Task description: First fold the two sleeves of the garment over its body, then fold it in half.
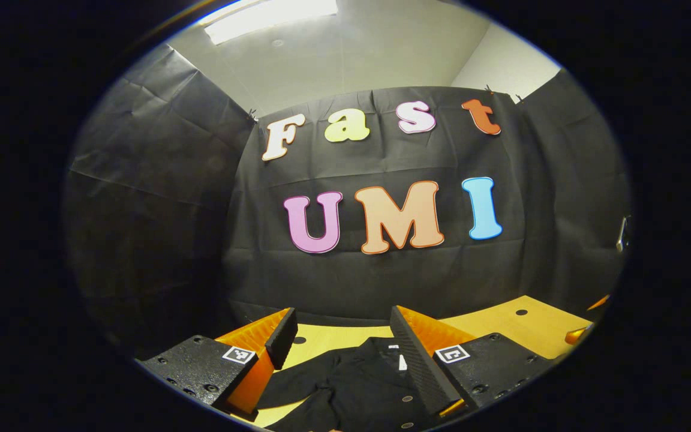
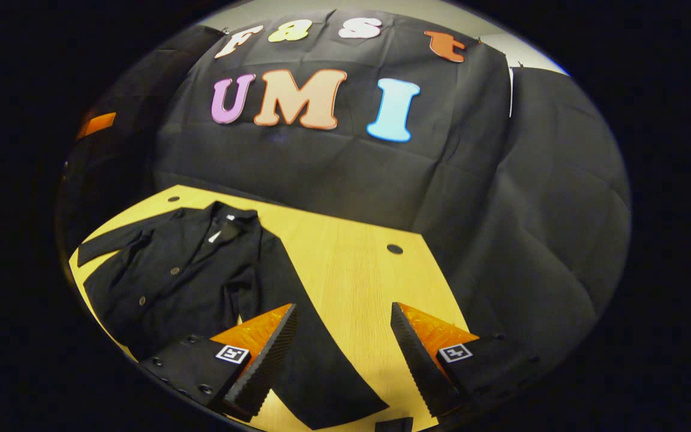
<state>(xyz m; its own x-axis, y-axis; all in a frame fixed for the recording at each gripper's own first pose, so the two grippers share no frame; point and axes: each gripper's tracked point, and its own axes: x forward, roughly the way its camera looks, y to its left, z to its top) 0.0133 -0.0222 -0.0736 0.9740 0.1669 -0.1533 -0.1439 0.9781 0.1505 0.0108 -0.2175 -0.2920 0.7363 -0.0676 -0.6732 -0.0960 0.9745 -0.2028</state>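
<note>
A black button-front garment (image 2: 183, 276) lies spread on the wooden table (image 2: 351, 270), collar toward the back wall. One sleeve (image 2: 315, 354) stretches out toward the table's near right; the other sleeve (image 2: 111, 240) reaches to the left. My right gripper (image 2: 342, 336) hovers open above the near sleeve, nothing between its fingers. In the left gripper view the garment (image 1: 351, 384) lies below and ahead, collar end between the fingers. My left gripper (image 1: 342, 339) is open and held above it, touching nothing.
Black cloth walls close the booth behind and to both sides. The table has small round holes (image 2: 394, 248) near its back edge. Bare wood lies to the right of the garment (image 2: 369, 288). An orange piece (image 2: 96, 124) shows at far left in the right gripper view.
</note>
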